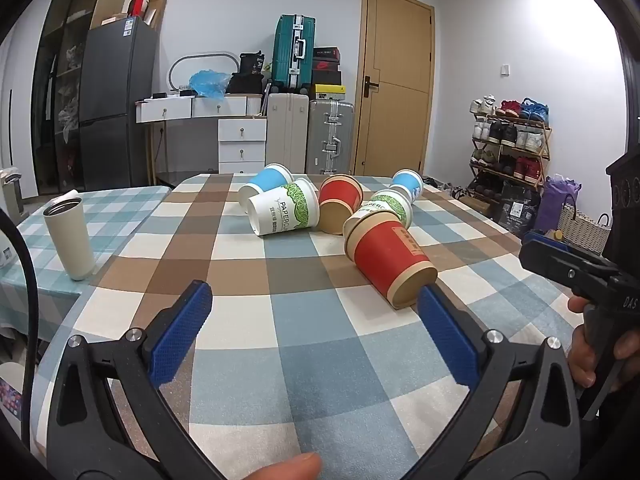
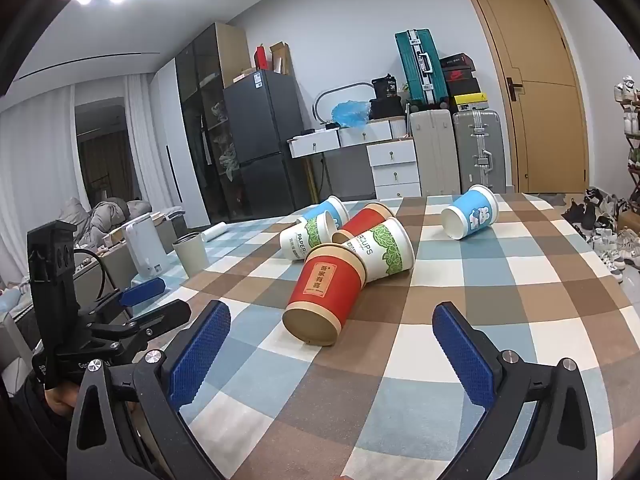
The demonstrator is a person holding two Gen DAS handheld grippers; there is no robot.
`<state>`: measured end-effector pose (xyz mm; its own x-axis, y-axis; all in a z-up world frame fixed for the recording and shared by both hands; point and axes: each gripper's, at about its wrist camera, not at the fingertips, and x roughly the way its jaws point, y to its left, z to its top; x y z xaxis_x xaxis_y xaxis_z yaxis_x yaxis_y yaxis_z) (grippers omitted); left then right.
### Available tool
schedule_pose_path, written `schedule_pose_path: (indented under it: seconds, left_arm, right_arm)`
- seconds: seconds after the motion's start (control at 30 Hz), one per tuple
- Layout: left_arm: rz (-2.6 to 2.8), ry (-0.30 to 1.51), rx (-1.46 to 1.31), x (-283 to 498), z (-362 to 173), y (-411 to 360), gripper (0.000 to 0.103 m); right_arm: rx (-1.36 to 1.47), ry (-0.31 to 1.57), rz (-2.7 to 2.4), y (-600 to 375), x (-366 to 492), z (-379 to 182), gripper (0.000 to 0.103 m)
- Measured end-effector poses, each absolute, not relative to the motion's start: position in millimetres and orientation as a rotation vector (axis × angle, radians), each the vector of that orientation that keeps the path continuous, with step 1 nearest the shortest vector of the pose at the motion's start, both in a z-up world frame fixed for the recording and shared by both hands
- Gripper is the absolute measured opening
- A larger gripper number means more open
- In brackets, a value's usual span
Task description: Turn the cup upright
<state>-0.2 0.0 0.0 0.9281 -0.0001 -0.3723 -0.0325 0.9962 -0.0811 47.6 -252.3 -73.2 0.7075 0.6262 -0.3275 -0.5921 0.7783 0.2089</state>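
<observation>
Right wrist view: right gripper [image 2: 332, 360] spread wide, empty; nearest red cup [image 2: 326, 294] lies toppled just ahead, base toward fingers. Left gripper [image 1: 316, 334] likewise spread, empty. Sidewall is best pinched mid-body, lightly.

Six paper cups lie on their sides on the checked-cloth surface [image 1: 248, 360] ahead of my claws. The nearest red paper cup [image 1: 390, 264] lies with its base toward me, just ahead of my left claw [image 1: 316, 312] and between the fingers of my right claw [image 2: 332, 332]. Behind it a white leaf-printed cup [image 2: 382, 254] touches it. Further back lie another white leaf-printed cup [image 1: 284, 210], a second red cup [image 1: 338, 210] and a blue-and-white cup [image 1: 266, 182]. Another blue-and-white cup [image 2: 472, 216] lies apart to the right. A cream metal tumbler [image 1: 70, 238] stands upright far left.
</observation>
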Motion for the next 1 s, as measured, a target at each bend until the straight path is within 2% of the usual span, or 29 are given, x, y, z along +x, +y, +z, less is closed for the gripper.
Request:
schedule_pose_path:
  seconds: [1.0]
  left_arm:
    - [0.020, 0.383, -0.082, 0.3, -0.1, 0.0, 0.103]
  right_arm:
    - [0.058, 0.369, 0.664, -249.9, 42.9, -70.7, 0.103]
